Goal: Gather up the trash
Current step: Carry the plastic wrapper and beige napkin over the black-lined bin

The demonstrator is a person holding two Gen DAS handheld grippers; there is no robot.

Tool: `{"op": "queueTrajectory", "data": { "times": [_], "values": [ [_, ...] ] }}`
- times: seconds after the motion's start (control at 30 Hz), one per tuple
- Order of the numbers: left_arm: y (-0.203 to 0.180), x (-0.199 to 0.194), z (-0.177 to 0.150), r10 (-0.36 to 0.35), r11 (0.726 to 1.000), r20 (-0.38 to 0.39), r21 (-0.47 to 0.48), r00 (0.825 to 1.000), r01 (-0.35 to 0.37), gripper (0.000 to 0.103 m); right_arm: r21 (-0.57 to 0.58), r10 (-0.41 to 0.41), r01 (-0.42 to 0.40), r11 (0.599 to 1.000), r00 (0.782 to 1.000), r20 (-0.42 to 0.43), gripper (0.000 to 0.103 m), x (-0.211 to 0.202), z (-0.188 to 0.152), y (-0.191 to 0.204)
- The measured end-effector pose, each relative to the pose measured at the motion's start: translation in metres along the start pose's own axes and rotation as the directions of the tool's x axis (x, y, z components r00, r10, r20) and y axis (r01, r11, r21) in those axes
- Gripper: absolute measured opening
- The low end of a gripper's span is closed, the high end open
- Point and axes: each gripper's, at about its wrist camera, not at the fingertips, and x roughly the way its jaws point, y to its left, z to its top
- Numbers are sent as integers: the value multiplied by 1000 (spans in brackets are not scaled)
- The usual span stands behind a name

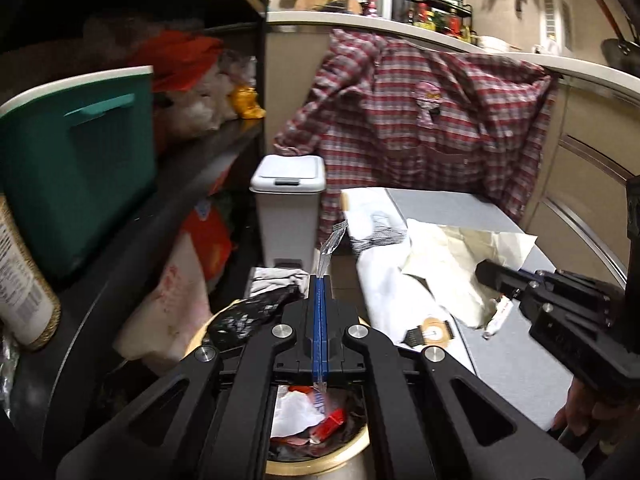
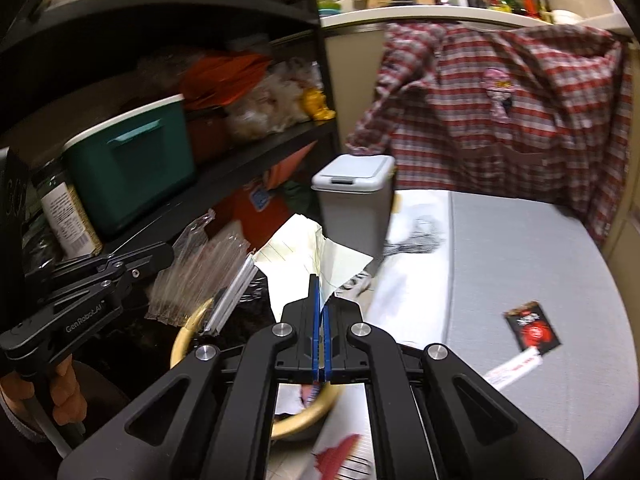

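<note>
My left gripper (image 1: 319, 280) is shut on a clear plastic wrapper (image 1: 330, 248) and holds it above the round trash bin with a tan rim (image 1: 352, 456), which holds paper and red scraps. In the right wrist view the same wrapper (image 2: 200, 272) hangs from the left gripper (image 2: 168, 254) over the bin (image 2: 186, 330). My right gripper (image 2: 320, 280) is shut on a crumpled sheet of yellowish paper (image 2: 316, 248), near the bin's edge. In the left wrist view the right gripper (image 1: 486, 272) sits at the right with the paper (image 1: 448, 268).
A grey mat (image 2: 520, 272) carries a black-red sachet (image 2: 532, 326) and a white-red packet (image 2: 514, 368). A small white lidded bin (image 1: 288, 204) stands behind. A black shelf unit (image 1: 192, 168) with a teal box (image 1: 80, 176) is left. A plaid shirt (image 1: 420, 120) hangs behind.
</note>
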Motion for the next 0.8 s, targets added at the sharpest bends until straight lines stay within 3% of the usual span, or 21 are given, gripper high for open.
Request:
{"op": "queueTrajectory", "data": {
  "times": [0.33, 0.8],
  "values": [
    [24, 23, -11, 23, 998, -26, -64, 999, -25, 0, -38, 15, -18, 999, 997, -82, 2, 48, -14, 33],
    [41, 46, -16, 42, 995, -63, -90, 997, -47, 0, -81, 13, -27, 996, 985, -174, 2, 88, -29, 44]
  ]
}}
